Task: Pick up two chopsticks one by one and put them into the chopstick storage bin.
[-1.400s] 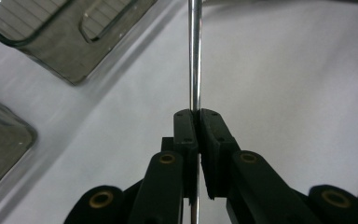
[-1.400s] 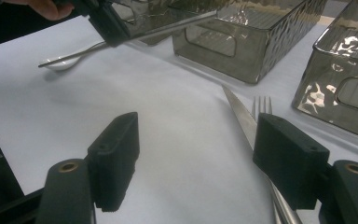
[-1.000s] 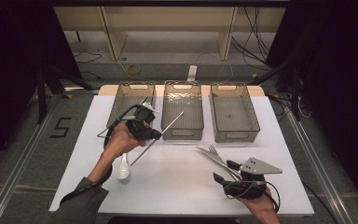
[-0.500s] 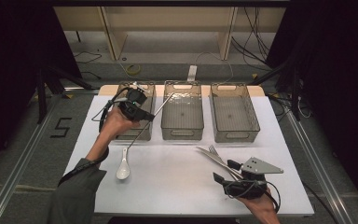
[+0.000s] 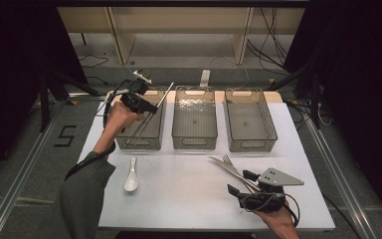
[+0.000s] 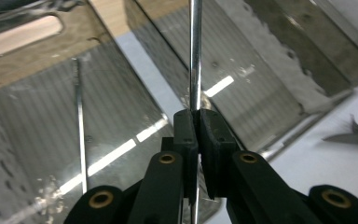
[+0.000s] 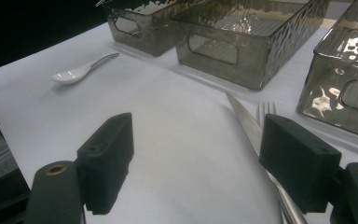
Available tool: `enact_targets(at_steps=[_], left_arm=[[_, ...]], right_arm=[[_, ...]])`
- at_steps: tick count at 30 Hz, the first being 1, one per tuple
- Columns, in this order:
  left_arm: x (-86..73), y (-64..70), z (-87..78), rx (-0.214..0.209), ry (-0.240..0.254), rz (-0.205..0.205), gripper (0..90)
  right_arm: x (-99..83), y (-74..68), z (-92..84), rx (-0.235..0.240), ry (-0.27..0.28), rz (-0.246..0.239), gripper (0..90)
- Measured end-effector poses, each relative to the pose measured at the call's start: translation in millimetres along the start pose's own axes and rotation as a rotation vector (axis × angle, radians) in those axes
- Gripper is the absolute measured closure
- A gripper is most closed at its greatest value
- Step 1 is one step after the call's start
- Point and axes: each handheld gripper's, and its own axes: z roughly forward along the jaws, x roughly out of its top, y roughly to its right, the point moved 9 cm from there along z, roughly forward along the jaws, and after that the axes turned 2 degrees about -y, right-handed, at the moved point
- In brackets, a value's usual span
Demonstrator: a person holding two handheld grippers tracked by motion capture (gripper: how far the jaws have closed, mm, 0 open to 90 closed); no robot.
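Since the earlier frames, the left gripper point(image 5: 146, 105) has been carried from the middle of the table up and over to the left bin point(image 5: 142, 119), with the metal rod point(image 5: 155, 107) in it, while the right gripper point(image 5: 239, 182) has been kept in place and its jaws have just been opening, with nothing pressed between them.

From the high view, the rod is seen held slantwise above the left bin, one end reaching past the bin's far rim. A white spoon point(image 5: 131, 179) lies on the table in front of that bin, and a knife point(image 5: 227, 167) and a fork point(image 5: 232, 163) lie just ahead of the right gripper. The middle bin point(image 5: 194, 119) and right bin point(image 5: 249, 119) look empty.

From the left gripper view, the pads are seen shut tight on the rod point(image 6: 195, 56), which runs straight up over the bin's ribbed floor; a second rod point(image 6: 79, 126) already lies inside.

From the right gripper view, the jaws stand wide apart and empty, with the knife point(image 7: 247, 126) passing under the right jaw and the fork point(image 7: 264, 112) just beside it.

Sorting of the cutlery appears to be in hand, at the drop step. Next, the rod would need to be lowered level into the bin and released, and the right gripper closed on the knife or fork.
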Motion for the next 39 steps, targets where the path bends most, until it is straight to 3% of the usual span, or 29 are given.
enact_targets(at_steps=[9, 21, 34, 39], left_arm=[[6.2, -30.5, 1.0, 0.081, 0.024, -0.045, 85.2], [10.7, -59.8, -1.5, 0.140, 0.054, -0.064, 85.1], [8.9, -74.4, 3.6, 0.169, 0.090, -0.087, 85.0], [3.6, -74.9, 12.3, 0.183, 0.082, -0.067, 84.9]], right_arm=[[-0.5, 0.2, 0.2, -0.004, -0.003, 0.001, 26.8], [-1.6, -0.4, 0.5, 0.006, -0.005, 0.005, 26.8], [-2.7, -0.5, 0.0, 0.005, -0.008, 0.005, 26.8], [-2.8, -0.4, -0.5, 0.004, -0.007, 0.004, 26.8]])
